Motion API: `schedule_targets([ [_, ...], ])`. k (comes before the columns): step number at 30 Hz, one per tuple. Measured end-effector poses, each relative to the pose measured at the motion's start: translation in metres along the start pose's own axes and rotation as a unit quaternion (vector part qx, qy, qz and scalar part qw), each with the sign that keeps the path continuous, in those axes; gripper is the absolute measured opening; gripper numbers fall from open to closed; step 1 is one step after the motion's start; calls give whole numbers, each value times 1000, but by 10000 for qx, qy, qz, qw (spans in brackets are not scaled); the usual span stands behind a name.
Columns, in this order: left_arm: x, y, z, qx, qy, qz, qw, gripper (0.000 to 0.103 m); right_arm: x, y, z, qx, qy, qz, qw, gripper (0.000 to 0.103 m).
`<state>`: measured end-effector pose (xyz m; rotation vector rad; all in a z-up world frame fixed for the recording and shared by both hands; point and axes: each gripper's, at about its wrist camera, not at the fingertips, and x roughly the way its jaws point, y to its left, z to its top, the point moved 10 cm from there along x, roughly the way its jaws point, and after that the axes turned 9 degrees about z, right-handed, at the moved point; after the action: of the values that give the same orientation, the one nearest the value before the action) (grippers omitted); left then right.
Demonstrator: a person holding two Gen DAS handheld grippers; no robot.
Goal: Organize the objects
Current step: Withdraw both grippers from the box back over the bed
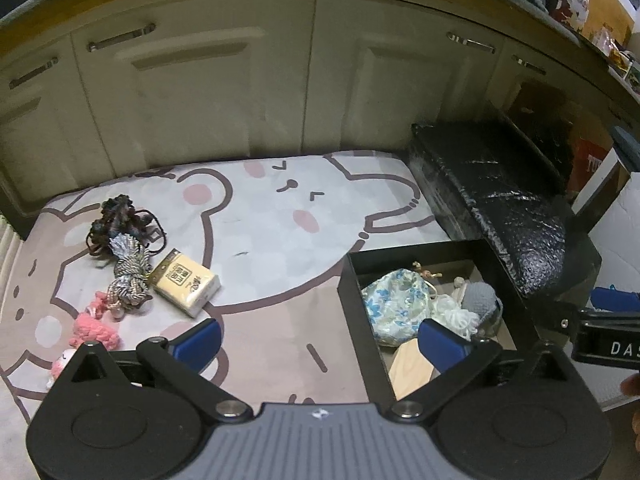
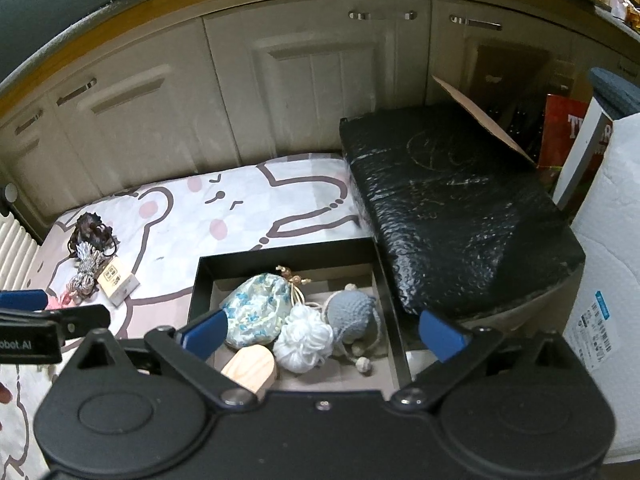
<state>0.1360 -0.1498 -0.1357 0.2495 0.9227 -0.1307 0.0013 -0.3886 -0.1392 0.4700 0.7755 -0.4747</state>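
An open black box (image 1: 420,249) (image 2: 288,251) holds a blue floral pouch (image 1: 394,304) (image 2: 256,310), a white pompom (image 2: 306,340), a grey crochet toy (image 2: 352,314) and a wooden block (image 2: 250,366). On the cartoon mat (image 1: 260,216) to the left lie a tissue pack (image 1: 186,282) (image 2: 118,280), a dark scrunchie (image 1: 116,216), a silver cord bundle (image 1: 128,270) and pink plush items (image 1: 94,330). My left gripper (image 1: 320,344) is open and empty above the mat by the box's left wall. My right gripper (image 2: 322,334) is open and empty over the box.
A black wrapped package (image 1: 504,192) (image 2: 456,208) lies right of the box. Cream cabinet doors (image 1: 240,80) stand behind the mat. A white paper roll (image 2: 608,260) and red box (image 2: 568,136) stand at the far right. A white radiator (image 2: 16,248) is at the left.
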Motion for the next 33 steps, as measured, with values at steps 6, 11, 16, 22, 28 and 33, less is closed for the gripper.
schedule_targets([
  [6,-3,12,0,-106,-53,86,9999,103,-2,0,0,-43,-33,-83,10000,103],
  [11,-5,20,0,-122,-86,175,9997,103,-2,1,0,-40,-69,-90,9999,103],
  [16,-6,32,-1,-186,-123,266,9994,103,-1,9,2,-75,-90,-29,9999,103],
  [22,-7,55,0,-283,-156,409,9986,103,7,31,5,-194,-95,114,9997,103],
  [28,-9,90,-2,-514,-171,572,9969,103,17,59,9,-322,-84,277,9991,103],
  [33,-12,119,-4,-664,-194,708,9951,103,26,87,11,-497,-52,372,9981,103],
])
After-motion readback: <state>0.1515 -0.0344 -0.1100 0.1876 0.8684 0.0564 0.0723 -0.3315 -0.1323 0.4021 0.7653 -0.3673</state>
